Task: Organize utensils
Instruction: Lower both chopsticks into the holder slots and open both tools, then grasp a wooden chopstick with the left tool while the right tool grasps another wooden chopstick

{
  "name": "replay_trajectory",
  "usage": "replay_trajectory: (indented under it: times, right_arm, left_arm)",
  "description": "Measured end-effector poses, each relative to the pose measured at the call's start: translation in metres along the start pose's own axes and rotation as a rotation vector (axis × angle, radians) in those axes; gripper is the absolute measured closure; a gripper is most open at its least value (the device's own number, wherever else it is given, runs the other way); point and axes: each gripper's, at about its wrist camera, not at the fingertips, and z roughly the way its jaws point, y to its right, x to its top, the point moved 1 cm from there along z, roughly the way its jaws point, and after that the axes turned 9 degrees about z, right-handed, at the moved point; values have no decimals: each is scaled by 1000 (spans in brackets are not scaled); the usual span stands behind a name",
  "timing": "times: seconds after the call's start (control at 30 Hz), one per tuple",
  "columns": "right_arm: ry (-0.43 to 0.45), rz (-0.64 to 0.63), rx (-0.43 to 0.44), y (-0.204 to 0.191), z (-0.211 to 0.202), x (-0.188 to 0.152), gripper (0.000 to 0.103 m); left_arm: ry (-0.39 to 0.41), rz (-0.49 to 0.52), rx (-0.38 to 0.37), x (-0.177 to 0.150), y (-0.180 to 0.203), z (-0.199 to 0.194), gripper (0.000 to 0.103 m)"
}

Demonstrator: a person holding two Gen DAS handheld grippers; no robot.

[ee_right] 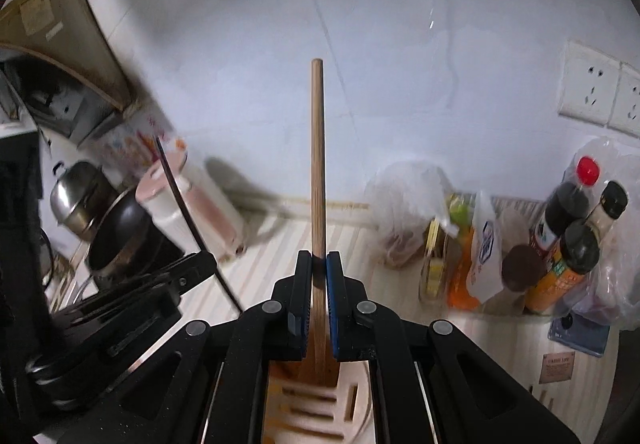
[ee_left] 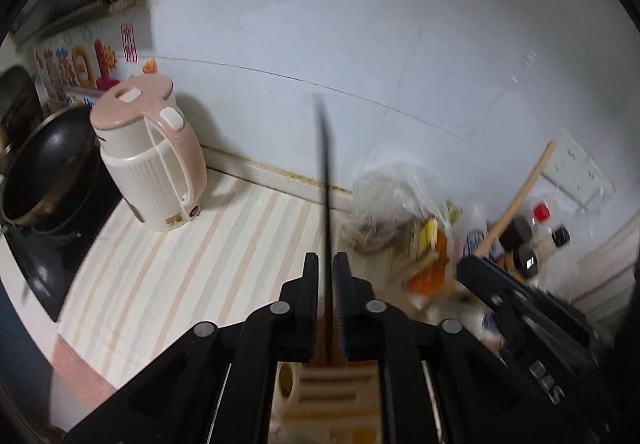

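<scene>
My left gripper [ee_left: 326,260] has a thin black utensil handle [ee_left: 325,171] standing upright between its jaws; a sliver of gap shows beside the handle, so the pads look slightly apart. My right gripper [ee_right: 319,258] is shut on a round wooden utensil handle [ee_right: 317,147] that points up. Both handles run down into a beige slotted utensil holder [ee_left: 320,396] [ee_right: 316,400] right below the jaws; the utensil heads are hidden. The two grippers are side by side: the right gripper [ee_left: 476,264] appears in the left wrist view, the left gripper [ee_right: 200,264] in the right wrist view.
A pink and white kettle [ee_left: 152,155] stands on the striped counter [ee_left: 180,276], beside a black wok [ee_left: 48,171] on the stove. Plastic bags and food packets [ee_left: 420,228] and sauce bottles [ee_right: 568,228] crowd the right. A steel pot [ee_right: 80,195] and wall sockets [ee_right: 600,91] are behind.
</scene>
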Motion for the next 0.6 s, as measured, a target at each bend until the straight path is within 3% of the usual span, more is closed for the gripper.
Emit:
replay_trajectory:
  times: [0.07, 0.1, 0.13, 0.17, 0.23, 0.37, 0.6]
  right_arm:
    - [-31, -13, 1, 3, -2, -4, 89]
    - [-41, -10, 5, 5, -5, -6, 75]
    - [-43, -2, 9, 9, -9, -7, 62]
    - [-41, 7, 10, 12, -14, -8, 59]
    - [-21, 29, 18, 21, -30, -10, 57]
    - [8, 58, 9, 36, -60, -12, 51]
    - [32, 74, -83, 71, -103, -36, 29]
  left_arm:
    - [10, 19, 38, -5, 4, -14, 82]
    - [8, 14, 53, -8, 3, -22, 75]
    - [14, 1, 67, -11, 3, -30, 58]
    - [29, -10, 79, -13, 1, -38, 44]
    - [61, -35, 125, -20, -3, -56, 33]
    - [71, -53, 154, -34, -4, -74, 0]
    - [36, -35, 174, -78, 22, -76, 0]
